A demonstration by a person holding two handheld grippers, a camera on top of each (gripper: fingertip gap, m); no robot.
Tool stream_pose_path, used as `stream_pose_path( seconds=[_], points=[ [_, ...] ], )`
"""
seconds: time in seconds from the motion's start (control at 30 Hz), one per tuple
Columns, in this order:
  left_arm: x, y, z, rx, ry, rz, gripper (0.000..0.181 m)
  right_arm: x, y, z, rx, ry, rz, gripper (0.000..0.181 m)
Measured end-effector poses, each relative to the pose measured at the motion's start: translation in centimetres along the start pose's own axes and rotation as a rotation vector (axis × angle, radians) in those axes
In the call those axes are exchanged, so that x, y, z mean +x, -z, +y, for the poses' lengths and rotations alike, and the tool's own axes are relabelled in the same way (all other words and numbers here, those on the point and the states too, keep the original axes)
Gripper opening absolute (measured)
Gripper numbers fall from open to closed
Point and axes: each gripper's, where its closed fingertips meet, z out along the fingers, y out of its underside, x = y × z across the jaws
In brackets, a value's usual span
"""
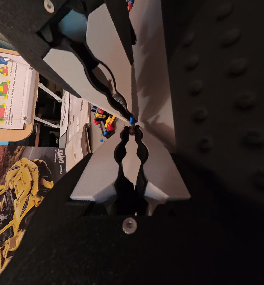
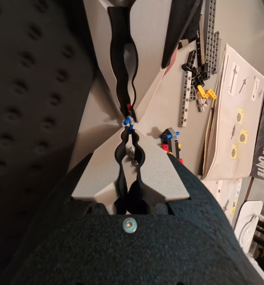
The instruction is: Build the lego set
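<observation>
A small joining step is in hand: two tiny pieces are being brought tip to tip in the air above the counter [image 2: 151, 95]. The left tongs [image 1: 131, 129] are nearly closed on a small red-and-grey piece [image 1: 131, 131], and the right tongs [image 2: 129, 131] are nearly closed on a blue pin [image 2: 130, 128]. In the right wrist view the blue pin meets a small cluster at the other tongs' tips — a light grey connector with a second blue pin [image 2: 127, 120] jutting sideways and a red bit behind. Whether the pin is already seated I cannot tell; blur hides the joint.

The next move probably calls for a straight push along the pin's axis, both grips firm, since so small a piece could twist or pop out.

Beyond the tips, on the pale counter, lies the part-built model [image 2: 171, 143] in black, grey, red, yellow and blue. Farther off sits a loose heap of grey and black beams [image 2: 205, 61] with yellow connectors [image 2: 205, 93], then the open instruction booklet [image 2: 236, 115] and the set's box [image 1: 25, 185] with a yellow car on it. A printed sheet on a board [image 1: 9, 92] stands at the left view's edge; the room behind is dim.
</observation>
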Motion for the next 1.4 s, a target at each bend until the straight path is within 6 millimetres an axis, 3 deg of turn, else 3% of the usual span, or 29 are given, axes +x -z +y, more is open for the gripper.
stream_pose_path(
  seconds=[0.17, 0.3, 0.43, 0.5, 0.67, 0.73, 1.23, 1.4],
  points=[
    [-0.3, -0.3, 0.2, -0.026, 0.003, -0.018, 0.006, 0.3, -0.1, 0.2, -0.017, -0.037, 0.025, 0.002],
    [-0.5, -0.2, 0.1, -0.012, 0.019, -0.023, 0.006, 0.3, 0.1, 0.0, 0.08, -0.167, -0.025, 0.003],
    [-1.9, 0.6, -0.4, 0.057, 0.082, -0.065, 0.006, 1.3, 1.4, -0.8, 0.258, -0.326, -0.045, 0.004],
    [-2.5, 1.0, -0.8, 0.088, 0.075, -0.104, 0.006, 2.0, 2.4, -1.4, 0.375, -0.433, -0.066, 0.016],
    [-4.3, 2.3, -1.9, 0.154, 0.047, -0.227, 0.006, 2.4, 5.7, -3.0, 0.798, -0.772, -0.338, 0.022],
    [-4.7, 2.8, -2.3, 0.18, 0.036, -0.263, 0.005, 2.6, 6.2, -3.1, 0.865, -0.811, -0.358, 0.018],
    [-4.7, 2.7, -2.4, 0.185, 0.041, -0.253, 0.006, 2.3, 5.1, -3.1, 0.818, -0.776, -0.324, 0.003],
    [-3.3, 2.5, -2.8, 0.223, 0.008, -0.181, 0.006, 0.8, 4.8, -2.8, 0.745, -0.71, -0.393, 0.003]
  ],
)
